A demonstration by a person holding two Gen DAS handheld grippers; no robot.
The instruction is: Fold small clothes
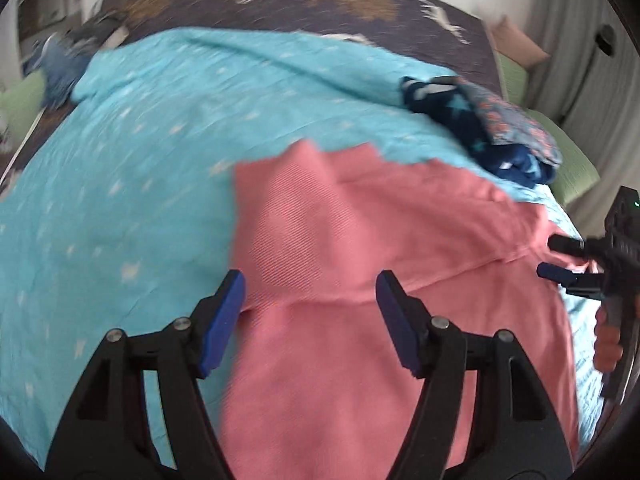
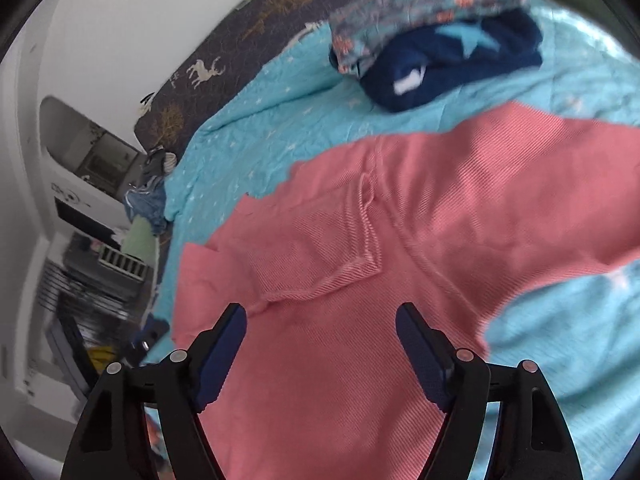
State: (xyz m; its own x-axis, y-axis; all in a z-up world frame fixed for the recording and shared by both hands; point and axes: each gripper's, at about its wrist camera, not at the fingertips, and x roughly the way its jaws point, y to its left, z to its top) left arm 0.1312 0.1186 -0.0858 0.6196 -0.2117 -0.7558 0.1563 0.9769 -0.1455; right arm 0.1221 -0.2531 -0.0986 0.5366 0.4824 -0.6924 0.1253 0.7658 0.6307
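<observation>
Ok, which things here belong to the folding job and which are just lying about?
Job:
pink garment, spread flat
left gripper, open
right gripper, open
folded pile

Lying about:
turquoise blanket
dark deer-print cover
blue clothing at bed's edge

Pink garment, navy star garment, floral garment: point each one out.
pink garment (image 2: 360,360), right wrist view, on its flat middle.
navy star garment (image 2: 448,68), right wrist view, on its folded top.
floral garment (image 2: 404,16), right wrist view, on its upper face.
</observation>
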